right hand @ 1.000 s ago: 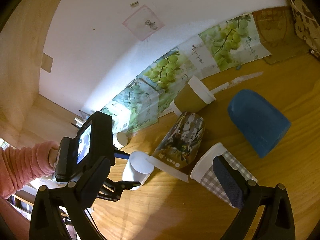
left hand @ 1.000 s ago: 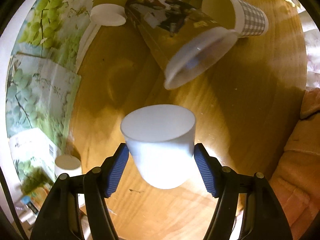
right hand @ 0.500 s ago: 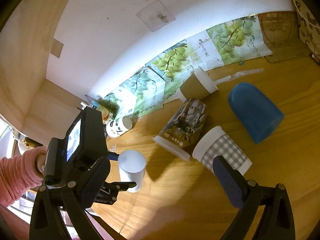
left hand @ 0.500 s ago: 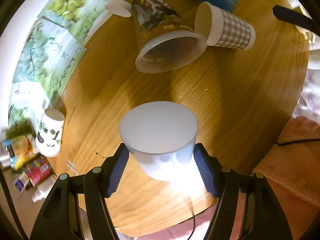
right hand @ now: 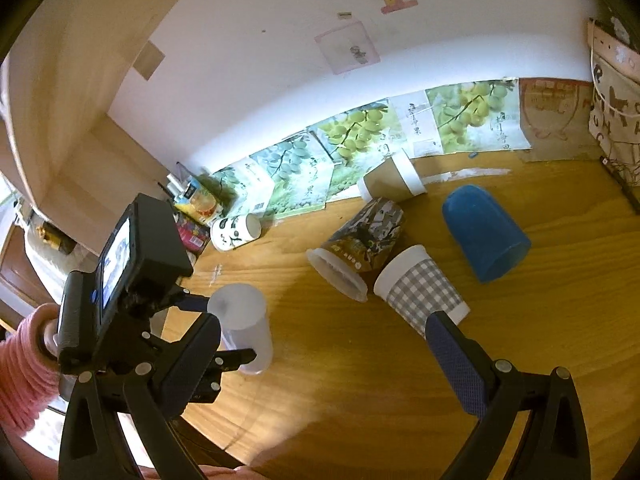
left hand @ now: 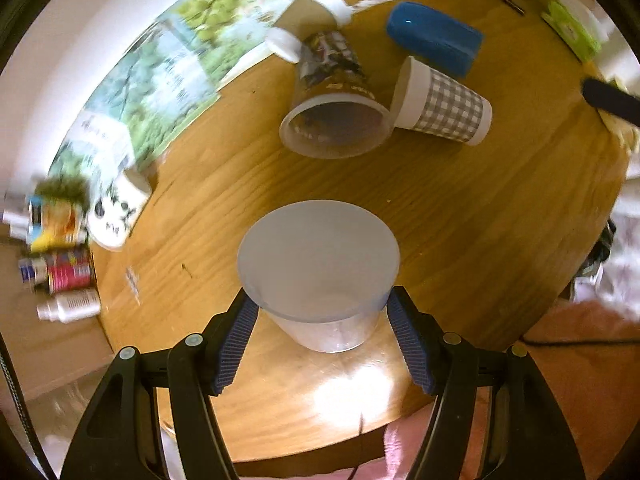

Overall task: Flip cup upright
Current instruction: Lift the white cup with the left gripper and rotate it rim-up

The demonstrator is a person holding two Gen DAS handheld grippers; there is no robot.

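Note:
A frosted translucent cup [left hand: 320, 276] stands mouth-up on the wooden table [left hand: 460, 208] near its front left edge. My left gripper [left hand: 322, 316] is shut on the cup, its blue pads [left hand: 236, 340] pressed on both sides below the rim. The cup [right hand: 246, 328] also shows in the right wrist view, held by the left gripper [right hand: 224, 336]. My right gripper [right hand: 320, 368] is open and empty above the table's front part.
Several cups lie on their sides behind: a printed clear cup [left hand: 336, 96], a grey checked cup [left hand: 444, 108], a blue cup [left hand: 434, 38], a brown paper cup [right hand: 392, 180], a white panda mug [right hand: 236, 232]. Grape posters line the wall. Small bottles sit left.
My left gripper turned the frosted cup from bottom-up to mouth-up and brought it down near the table's front edge. The right gripper stayed open and barely moved.

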